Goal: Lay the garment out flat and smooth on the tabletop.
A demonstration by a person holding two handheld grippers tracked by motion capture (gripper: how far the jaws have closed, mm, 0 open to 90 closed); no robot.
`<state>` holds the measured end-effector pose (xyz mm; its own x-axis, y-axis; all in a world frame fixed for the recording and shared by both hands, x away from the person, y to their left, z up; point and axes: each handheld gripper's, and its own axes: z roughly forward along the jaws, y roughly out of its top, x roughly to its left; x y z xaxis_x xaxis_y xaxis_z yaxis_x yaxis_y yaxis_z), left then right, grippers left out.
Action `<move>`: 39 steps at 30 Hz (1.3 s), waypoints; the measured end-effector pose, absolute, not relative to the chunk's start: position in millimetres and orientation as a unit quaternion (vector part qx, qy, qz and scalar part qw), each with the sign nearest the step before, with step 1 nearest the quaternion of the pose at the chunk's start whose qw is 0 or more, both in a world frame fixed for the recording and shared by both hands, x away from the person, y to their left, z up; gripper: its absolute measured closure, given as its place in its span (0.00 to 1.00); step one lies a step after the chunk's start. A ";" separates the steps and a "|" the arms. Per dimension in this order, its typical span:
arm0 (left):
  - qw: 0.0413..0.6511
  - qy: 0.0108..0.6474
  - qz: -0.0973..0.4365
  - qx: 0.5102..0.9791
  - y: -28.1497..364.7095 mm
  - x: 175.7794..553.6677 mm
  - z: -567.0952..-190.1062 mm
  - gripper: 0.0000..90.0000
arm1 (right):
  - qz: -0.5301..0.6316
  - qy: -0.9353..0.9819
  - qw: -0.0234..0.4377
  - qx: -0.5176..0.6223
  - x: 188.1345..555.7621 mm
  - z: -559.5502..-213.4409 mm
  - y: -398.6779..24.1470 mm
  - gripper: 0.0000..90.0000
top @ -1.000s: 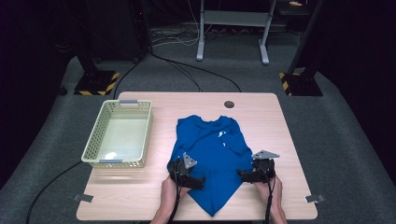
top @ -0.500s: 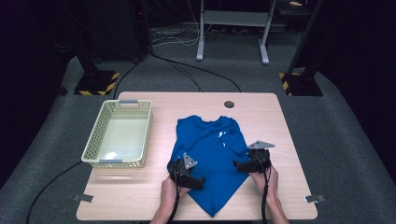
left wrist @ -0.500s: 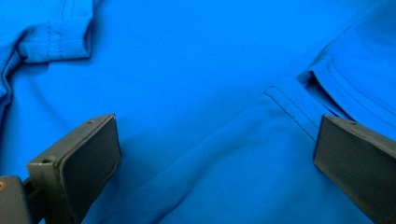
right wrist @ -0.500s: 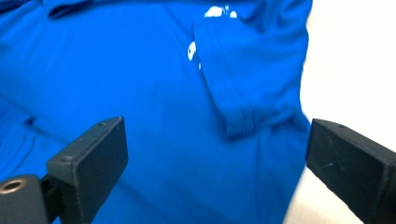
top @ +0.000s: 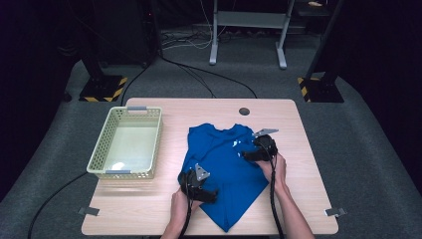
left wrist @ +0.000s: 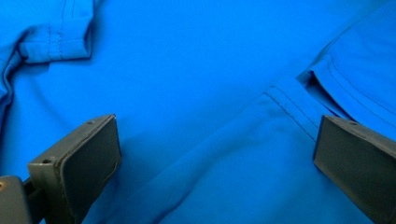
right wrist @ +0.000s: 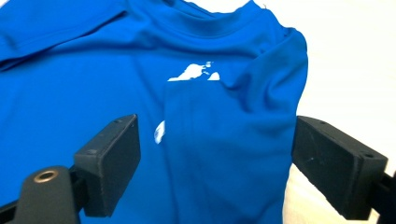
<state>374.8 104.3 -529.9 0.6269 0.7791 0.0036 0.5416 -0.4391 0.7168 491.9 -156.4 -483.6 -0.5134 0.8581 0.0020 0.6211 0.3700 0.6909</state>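
A blue T-shirt (top: 224, 167) with a small white print (right wrist: 194, 72) lies on the wooden table (top: 308, 199), collar toward the far edge. My left gripper (top: 211, 194) rests over the shirt's near left part. Its jaws stand wide apart above flat blue cloth and a hemmed seam (left wrist: 294, 109), so it is open (left wrist: 217, 158). My right gripper (top: 247, 155) hovers over the shirt's right side near the chest print. Its jaws (right wrist: 217, 158) have just been closing. A folded-over flap of blue cloth (right wrist: 243, 135) lies between them, and the pads stand clear of it.
A pale yellow-green plastic basket (top: 102, 159) sits on the table's left part. A round cable hole (top: 244, 111) marks the far edge. Bare wood lies to the right of the shirt and along the front edge. Stands and cables occupy the floor beyond.
My right gripper has travelled from the shirt's near right edge up the table to the chest area, and its jaws stand a little narrower. The left gripper has stayed put.
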 end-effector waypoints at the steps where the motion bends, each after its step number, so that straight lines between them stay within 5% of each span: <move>1: 0.350 0.397 0.170 0.831 104.3 374.7 -529.9 0.00 | 0.321 0.807 0.180 0.461 495.3 -484.0 -155.8 0.19; 17: 0.351 0.396 0.170 0.831 104.3 374.5 -529.9 0.01 | 0.294 0.818 0.167 0.464 518.8 -495.0 -147.7 0.58; 27: 0.351 0.397 0.169 0.831 104.4 374.8 -529.9 0.01 | 0.290 0.832 0.166 0.443 517.1 -496.9 -127.9 0.60; 35: 0.351 0.396 0.169 0.831 104.4 374.8 -529.9 0.01 | 0.301 0.823 0.155 0.456 518.3 -505.2 -133.1 0.92; 39: 0.351 0.396 0.169 0.831 104.4 374.8 -529.9 0.01 | 0.304 0.819 0.160 0.459 516.2 -503.9 -136.6 0.99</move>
